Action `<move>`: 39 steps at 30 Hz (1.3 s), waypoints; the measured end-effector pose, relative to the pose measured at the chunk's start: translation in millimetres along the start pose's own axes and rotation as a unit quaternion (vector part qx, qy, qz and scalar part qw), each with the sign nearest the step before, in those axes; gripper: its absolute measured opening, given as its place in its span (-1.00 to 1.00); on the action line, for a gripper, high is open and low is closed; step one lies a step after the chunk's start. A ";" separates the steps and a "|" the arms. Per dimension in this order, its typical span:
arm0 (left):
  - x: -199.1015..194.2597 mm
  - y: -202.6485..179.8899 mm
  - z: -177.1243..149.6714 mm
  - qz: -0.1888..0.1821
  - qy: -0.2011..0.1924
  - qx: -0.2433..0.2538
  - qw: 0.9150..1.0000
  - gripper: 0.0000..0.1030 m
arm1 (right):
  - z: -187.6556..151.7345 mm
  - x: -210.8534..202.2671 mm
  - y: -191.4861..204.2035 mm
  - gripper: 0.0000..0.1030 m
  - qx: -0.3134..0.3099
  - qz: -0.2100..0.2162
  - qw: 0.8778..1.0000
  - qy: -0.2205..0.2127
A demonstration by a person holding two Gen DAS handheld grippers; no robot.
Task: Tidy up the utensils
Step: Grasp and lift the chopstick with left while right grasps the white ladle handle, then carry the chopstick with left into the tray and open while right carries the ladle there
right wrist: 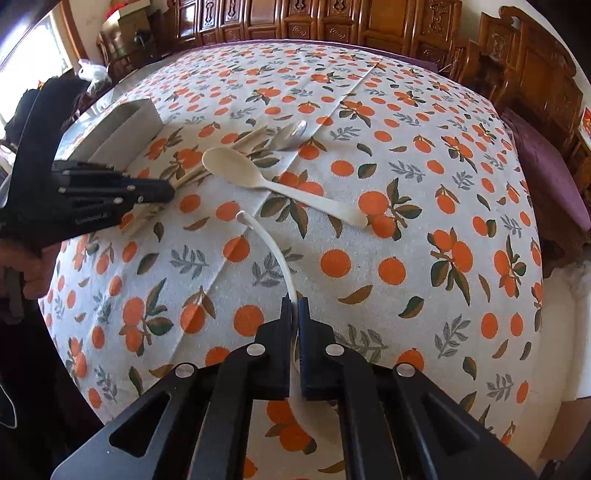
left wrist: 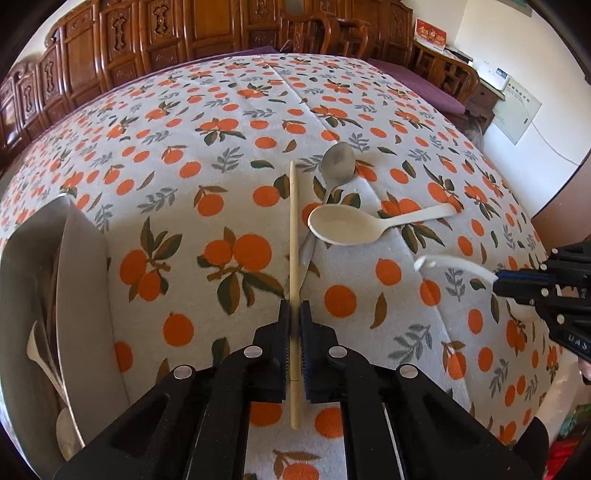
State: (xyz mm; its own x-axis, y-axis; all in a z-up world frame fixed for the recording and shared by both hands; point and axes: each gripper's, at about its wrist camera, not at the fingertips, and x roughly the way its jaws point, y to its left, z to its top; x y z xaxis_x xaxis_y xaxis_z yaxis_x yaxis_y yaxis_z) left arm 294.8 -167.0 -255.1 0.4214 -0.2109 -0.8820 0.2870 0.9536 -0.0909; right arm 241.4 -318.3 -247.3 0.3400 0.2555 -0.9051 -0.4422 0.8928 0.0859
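My left gripper (left wrist: 294, 308) is shut on a wooden chopstick (left wrist: 294, 236) that points away over the table. My right gripper (right wrist: 294, 306) is shut on a curved white spoon (right wrist: 275, 251), held by its handle above the cloth; that spoon also shows in the left wrist view (left wrist: 454, 264). A cream spoon (left wrist: 351, 227) lies on the cloth, partly over a metal spoon (left wrist: 337, 162). In the right wrist view the cream spoon (right wrist: 258, 177), the metal spoon (right wrist: 291, 134) and the left gripper (right wrist: 162, 192) sit left of centre. A grey utensil holder (left wrist: 77, 295) stands at the left with utensils inside.
The table (left wrist: 184, 155) wears a white cloth with orange fruit print. The holder also shows in the right wrist view (right wrist: 125, 125). Carved wooden cabinets (left wrist: 147, 40) and chairs (left wrist: 325, 29) stand behind. The person's hand (right wrist: 26, 266) is at the left edge.
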 end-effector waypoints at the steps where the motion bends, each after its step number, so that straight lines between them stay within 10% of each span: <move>1: -2.6 1.1 -1.2 0.001 -0.002 0.000 1.000 -0.92 | 0.1 -0.7 0.8 -0.92 0.001 0.001 1.000 -0.001; 23: -145.8 53.1 -32.2 0.030 -0.083 -0.001 0.996 -0.92 | 37.7 -59.2 72.1 -0.91 0.020 0.000 0.997 -0.071; 39: -139.5 120.3 -49.6 0.039 -0.054 -0.039 0.997 -0.92 | 61.2 -68.5 117.2 -0.91 0.034 0.015 0.995 -0.091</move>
State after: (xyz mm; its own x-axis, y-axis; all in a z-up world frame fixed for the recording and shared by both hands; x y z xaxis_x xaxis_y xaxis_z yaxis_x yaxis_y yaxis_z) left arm 227.9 -12.1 -165.9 0.5304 -0.1538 -0.8337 0.1839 0.9809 -0.0640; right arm 217.1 -208.4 -149.7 0.4751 0.3400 -0.8116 -0.3988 0.9054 0.1459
